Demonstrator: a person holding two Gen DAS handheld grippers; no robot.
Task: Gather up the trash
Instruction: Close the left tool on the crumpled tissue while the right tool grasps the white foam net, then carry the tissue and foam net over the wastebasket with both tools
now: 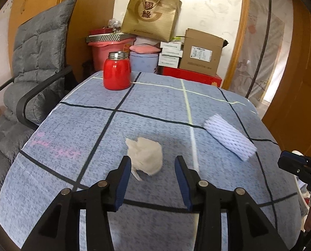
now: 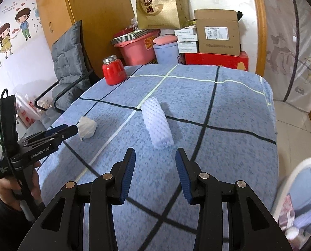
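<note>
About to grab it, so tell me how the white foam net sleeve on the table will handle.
The foam net sleeve looks airy and mesh-like, so probably very light and squashy under the right gripper. It lies on its side as a tube, so a nudge may roll it. Unlikely to break.

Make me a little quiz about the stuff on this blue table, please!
1. True or false: the left gripper has its jaws open around nothing, with the crumpled tissue just ahead.
2. Which lies in front of the right gripper? A) the red jar B) the white foam net sleeve C) the gold paper bag
3. Fill in: the red jar stands near the table's ____ edge.

Key: 1 true; 2 B; 3 far.
</note>
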